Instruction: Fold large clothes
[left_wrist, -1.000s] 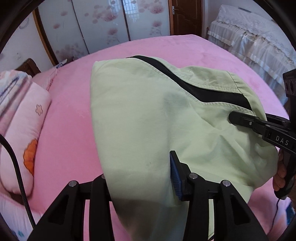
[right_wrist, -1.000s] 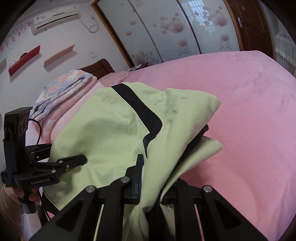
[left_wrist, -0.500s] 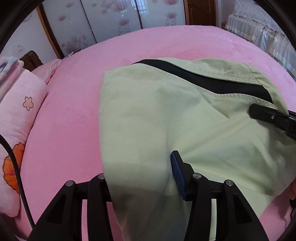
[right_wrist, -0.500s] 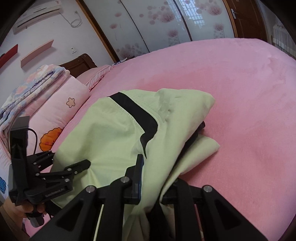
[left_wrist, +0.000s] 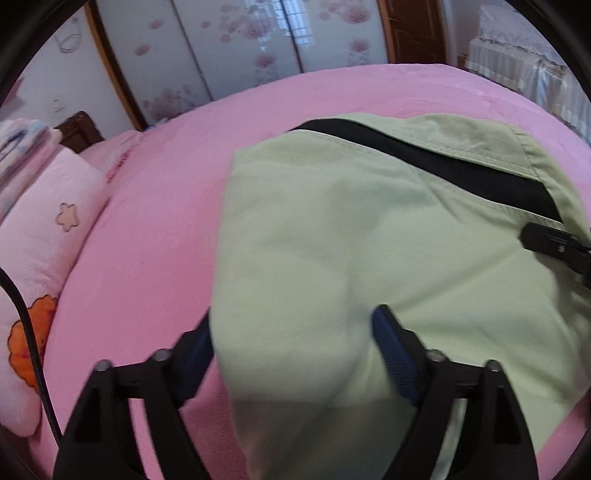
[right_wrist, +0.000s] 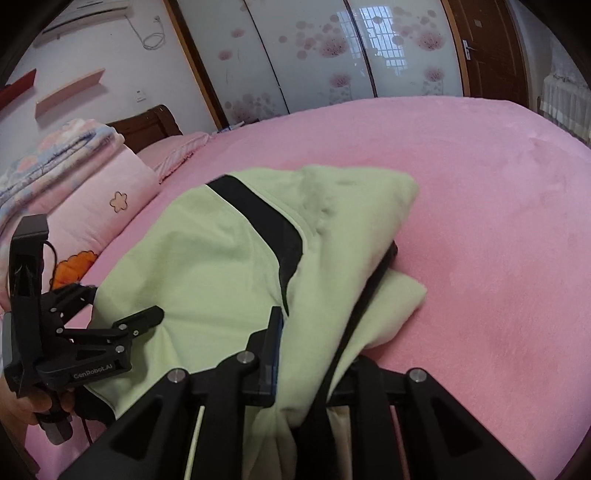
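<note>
A: Where is the garment?

B: The light green garment with a black band lies bunched on the pink bed, its near edge lifted off the cover by both tools.

A: How do the jaws of the left gripper stand?

B: Fairly wide apart, with a thick fold of the green cloth draped between them. One blue pad shows to the right of the fold, the other is half hidden at its left edge. From these views I cannot tell whether they actually pinch it.

A: And the right gripper?

B: Its jaws are drawn in narrow around a hanging bundle of the same cloth, which fills the gap and drapes down toward the camera.

A: Anything beside the garment?

B: A pink pillow with a flower outline and an orange patch lies near the bed's left side, with a folded floral quilt on top of it.
</note>
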